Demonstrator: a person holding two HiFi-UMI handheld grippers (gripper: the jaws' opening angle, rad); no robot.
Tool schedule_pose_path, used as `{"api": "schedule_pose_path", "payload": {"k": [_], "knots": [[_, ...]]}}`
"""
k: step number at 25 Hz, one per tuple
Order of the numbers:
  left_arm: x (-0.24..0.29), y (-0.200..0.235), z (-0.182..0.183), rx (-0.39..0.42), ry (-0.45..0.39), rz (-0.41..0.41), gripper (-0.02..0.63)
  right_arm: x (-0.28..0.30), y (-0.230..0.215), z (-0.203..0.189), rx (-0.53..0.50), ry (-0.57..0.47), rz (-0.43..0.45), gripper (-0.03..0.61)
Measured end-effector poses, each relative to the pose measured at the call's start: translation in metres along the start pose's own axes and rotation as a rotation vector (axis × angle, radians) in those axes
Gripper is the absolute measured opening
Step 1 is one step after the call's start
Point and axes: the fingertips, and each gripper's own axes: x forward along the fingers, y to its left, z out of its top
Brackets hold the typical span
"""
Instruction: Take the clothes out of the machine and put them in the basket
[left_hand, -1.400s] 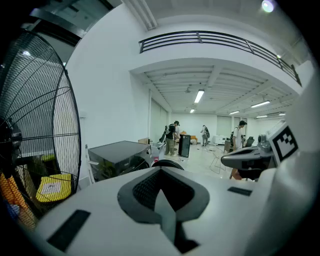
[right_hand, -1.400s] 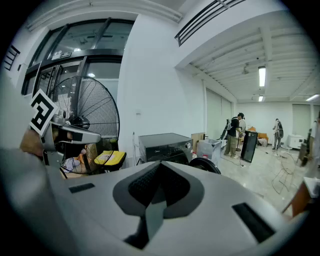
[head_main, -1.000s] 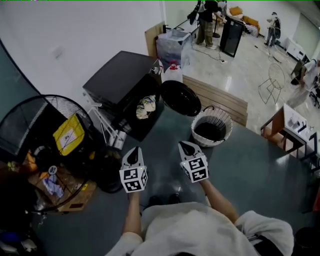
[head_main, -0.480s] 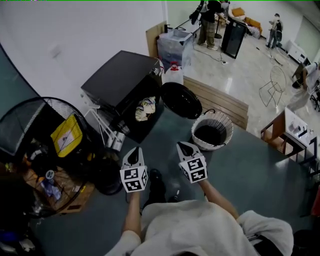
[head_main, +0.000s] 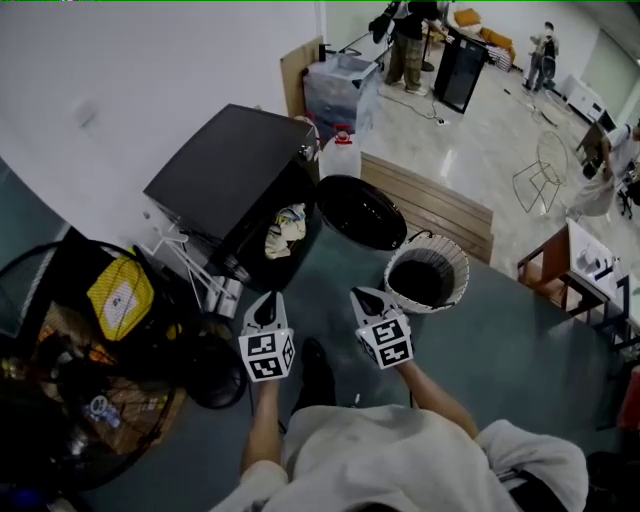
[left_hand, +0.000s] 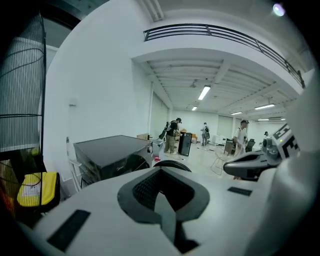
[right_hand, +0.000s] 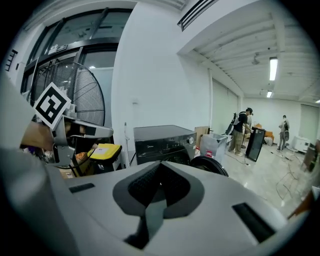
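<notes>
L claw (left_hand: 161, 197): jaws together, pads meet on a seam, nothing btwn. R claw (right_hand: 154, 200): same, shut & empty. In the head view both are held side by side in front of the person, apart, tips aimed up-picture toward the machine (head_main: 232, 165) & basket (head_main: 452, 290). Neither touches anything.

Clothes (head_main: 285, 228): light, crumpled bundle in the machine's round opening, part spilling over the lower rim. Long axis runs approx top-right to bottom-left in the head view, low end toward the floor (head_main: 500, 350). Opening faces down-right in the picture, toward the person. Door (head_main: 362, 210) is swung wide open & sits btwn the machine and the basket. Basket stands upright on the floor just right of the door, white weave w/ dark inside; can't tell if anything's in it. It's ahead of the R claw, near but apart.

Further out: big fan (head_main: 90, 400) w/ a yellow tag at lower left, white jug (head_main: 340, 157) w/ red cap behind the machine, people in the bkgd.

Vs 1 s ago: machine, door & basket sit lower in the head view & look nearer; fan has slid toward the bottom-left corner. A dark shoe (head_main: 316, 375) now shows below, btwn the claws. Both claws keep the same side-by-side pose. Clothes unmoved in the opening.
</notes>
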Motion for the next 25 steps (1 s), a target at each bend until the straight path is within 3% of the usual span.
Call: {"api": "schedule_pose_path", "payload": {"k": [13, 19, 25], "knots": [[0.168, 0.075, 0.062, 0.021, 0.055, -0.063, 0.018, 0.162, -0.063, 0.059, 0.042, 0.054, -0.032, 0.021], [0.229, 0.089, 0.064, 0.007, 0.079, -0.09, 0.018, 0.219, -0.083, 0.069, 0.063, 0.061, -0.033, 0.021], [0.28, 0.093, 0.051, -0.008, 0.111, -0.097, 0.018, 0.264, -0.109, 0.055, 0.094, 0.079, -0.032, 0.021]]}}
